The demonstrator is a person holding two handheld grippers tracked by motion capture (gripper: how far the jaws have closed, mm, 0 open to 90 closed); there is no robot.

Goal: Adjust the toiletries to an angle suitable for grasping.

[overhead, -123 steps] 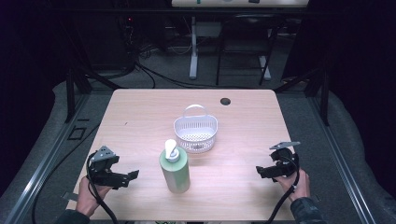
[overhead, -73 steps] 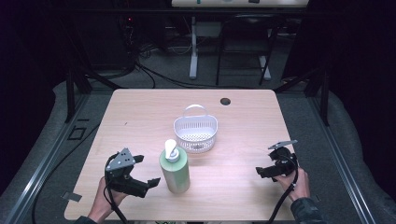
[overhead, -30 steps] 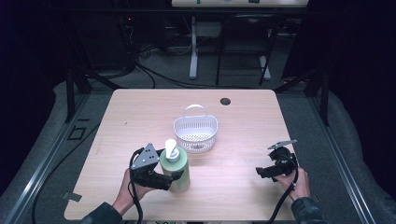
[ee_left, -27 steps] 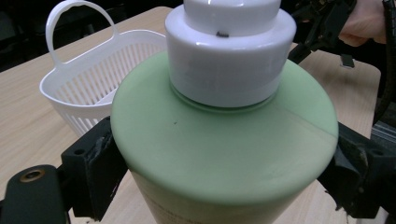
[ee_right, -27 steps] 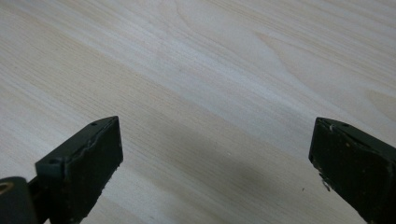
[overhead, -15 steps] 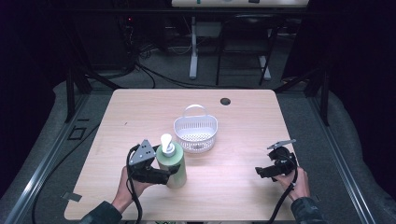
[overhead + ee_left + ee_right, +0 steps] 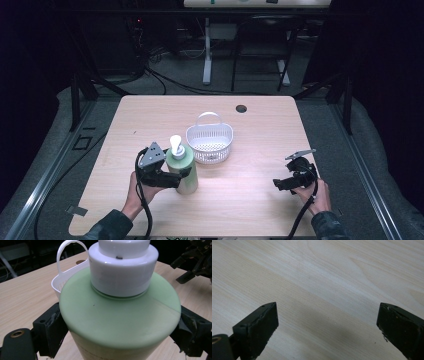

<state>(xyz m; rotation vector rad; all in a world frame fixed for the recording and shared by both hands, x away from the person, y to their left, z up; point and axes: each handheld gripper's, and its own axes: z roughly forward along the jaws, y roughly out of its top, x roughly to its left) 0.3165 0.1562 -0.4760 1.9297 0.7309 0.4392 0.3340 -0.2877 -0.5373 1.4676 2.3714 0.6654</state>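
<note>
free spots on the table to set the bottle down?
Bare wood along the table left edge, the far strip behind the basket, and between the bottle and the right tool. Crowded mid-table: bottle in the left tool, right by the basket.

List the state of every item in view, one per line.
Soap bottle: upright on the table, pump cap on, clamped at both sides.
Basket: upright, looks empty, handle up, just behind the bottle.
Left gripper: shut on the bottle.
Right gripper: open, nothing between its fingers, bare table below.
</note>
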